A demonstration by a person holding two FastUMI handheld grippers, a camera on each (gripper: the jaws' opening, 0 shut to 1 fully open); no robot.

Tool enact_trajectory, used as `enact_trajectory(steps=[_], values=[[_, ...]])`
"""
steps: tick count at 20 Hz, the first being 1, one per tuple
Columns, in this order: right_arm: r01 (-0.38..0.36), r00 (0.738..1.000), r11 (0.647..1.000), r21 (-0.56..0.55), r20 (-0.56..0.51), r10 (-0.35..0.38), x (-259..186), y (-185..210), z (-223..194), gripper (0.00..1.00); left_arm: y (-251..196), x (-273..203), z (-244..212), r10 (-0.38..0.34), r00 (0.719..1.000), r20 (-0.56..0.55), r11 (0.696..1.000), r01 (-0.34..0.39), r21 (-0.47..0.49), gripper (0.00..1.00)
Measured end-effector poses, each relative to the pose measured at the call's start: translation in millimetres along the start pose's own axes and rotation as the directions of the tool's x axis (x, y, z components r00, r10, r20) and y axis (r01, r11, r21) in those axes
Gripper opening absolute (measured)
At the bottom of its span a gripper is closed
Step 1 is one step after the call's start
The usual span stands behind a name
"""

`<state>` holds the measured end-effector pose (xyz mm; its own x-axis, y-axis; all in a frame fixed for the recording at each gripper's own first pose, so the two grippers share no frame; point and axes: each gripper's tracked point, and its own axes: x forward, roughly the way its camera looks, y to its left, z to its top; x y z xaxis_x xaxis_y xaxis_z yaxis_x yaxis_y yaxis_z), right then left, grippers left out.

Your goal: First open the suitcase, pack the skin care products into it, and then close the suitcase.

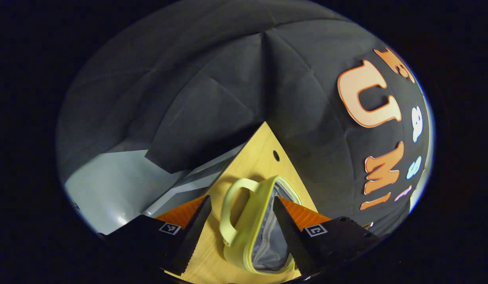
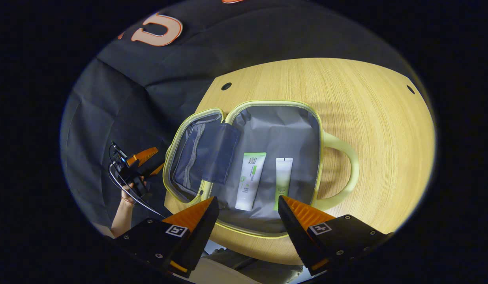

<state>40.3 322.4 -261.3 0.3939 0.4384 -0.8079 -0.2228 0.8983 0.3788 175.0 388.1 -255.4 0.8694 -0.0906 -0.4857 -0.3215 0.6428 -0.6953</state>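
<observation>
The pale yellow-green suitcase (image 2: 267, 130) lies open on the round wooden table (image 2: 378, 130), grey lining up and one handle (image 2: 346, 165) pointing right. Two skin care tubes rest inside it: a white and green one (image 2: 250, 180) and a slimmer pale green one (image 2: 282, 181). My right gripper (image 2: 248, 209) hovers open over the case's near rim. The lid (image 2: 196, 154) stands partly raised on the left. My left gripper (image 2: 143, 161), held by a hand, is just outside that lid. In the left gripper view the lid's handle (image 1: 233, 205) and rim (image 1: 259, 221) sit between my open left gripper's (image 1: 242, 207) fingers.
A dark inner flap (image 2: 222, 152) hangs across the hinge side of the case. Small holes (image 2: 226, 86) mark the tabletop near its far edges. Bare wood stretches to the right of the case. A pale grey floor (image 1: 109, 185) lies beyond the table's corner.
</observation>
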Motion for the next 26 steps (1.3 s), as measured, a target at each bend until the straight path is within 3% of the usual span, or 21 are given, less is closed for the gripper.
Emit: enact_trajectory(steps=[8, 10, 11, 12, 13, 14, 15, 17, 20, 23, 26], values=[[0.002, 1.000, 0.998, 0.057, -0.013, -0.001, -2.2, -7.3, -8.8, 0.96, 1.4, 39.9, -17.1, -0.097, 0.994, -0.055, 0.994, 0.094, -0.058, 0.92], [0.000, 1.000, 0.998, 0.058, -0.008, 0.001, -4.5, -8.2, -7.8, 0.96, 15.8, 45.5, -11.3, -0.016, 0.999, -0.042, 0.998, 0.013, -0.069, 0.44], [-0.003, 1.000, 0.998, 0.057, -0.003, 0.003, -6.8, -8.6, -6.6, 0.96, 8.7, 48.2, -17.6, -0.050, 0.996, -0.067, 0.994, 0.043, -0.101, 0.20], [-0.005, 1.000, 0.998, 0.056, 0.001, 0.005, -9.4, -8.2, -7.0, 0.95, 7.1, 46.0, -18.2, -0.030, 0.996, -0.080, 0.990, 0.019, -0.139, 0.21], [-0.008, 1.000, 0.999, 0.054, 0.005, 0.007, -13.8, -8.5, -7.0, 0.96, 1.0, 33.6, -18.1, -0.032, 0.996, -0.085, 0.987, 0.018, -0.158, 0.12], [-0.011, 1.000, 0.999, 0.052, 0.009, 0.010, -17.3, -9.6, -6.4, 0.96, 1.3, 38.2, -18.7, -0.003, 0.998, -0.069, 0.991, -0.006, -0.136, 0.12], [-0.016, 1.000, 0.998, 0.053, 0.016, 0.015, -21.8, -10.6, -5.3, 0.96, -0.2, 35.7, -21.2, 0.032, 0.997, -0.067, 0.995, -0.038, -0.090, 0.05], [-0.029, 0.999, 0.998, 0.054, 0.038, 0.027, -31.2, -14.2, 0.6, 0.95, -12.0, 27.6, -16.1, 0.099, 0.993, -0.057, 0.995, -0.098, 0.031, 0.05], [-0.038, 0.997, 0.999, 0.031, 0.067, 0.036, -46.1, -22.8, 6.5, 0.95, -67.9, 5.5, -1.5, 0.168, 0.986, -0.006, 0.969, -0.164, 0.183, 0.05], [-0.051, 0.995, 0.999, -0.016, 0.087, 0.052, -67.4, -37.8, 13.3, 0.95, -122.2, -27.7, -1.1, 0.272, 0.961, 0.043, 0.907, -0.271, 0.324, 0.04], [-0.062, 0.990, 0.996, -0.060, 0.122, 0.069, -88.3, -58.3, 14.4, 0.95, -188.9, -45.3, -12.9, 0.307, 0.942, 0.134, 0.815, -0.333, 0.474, 0.04]])
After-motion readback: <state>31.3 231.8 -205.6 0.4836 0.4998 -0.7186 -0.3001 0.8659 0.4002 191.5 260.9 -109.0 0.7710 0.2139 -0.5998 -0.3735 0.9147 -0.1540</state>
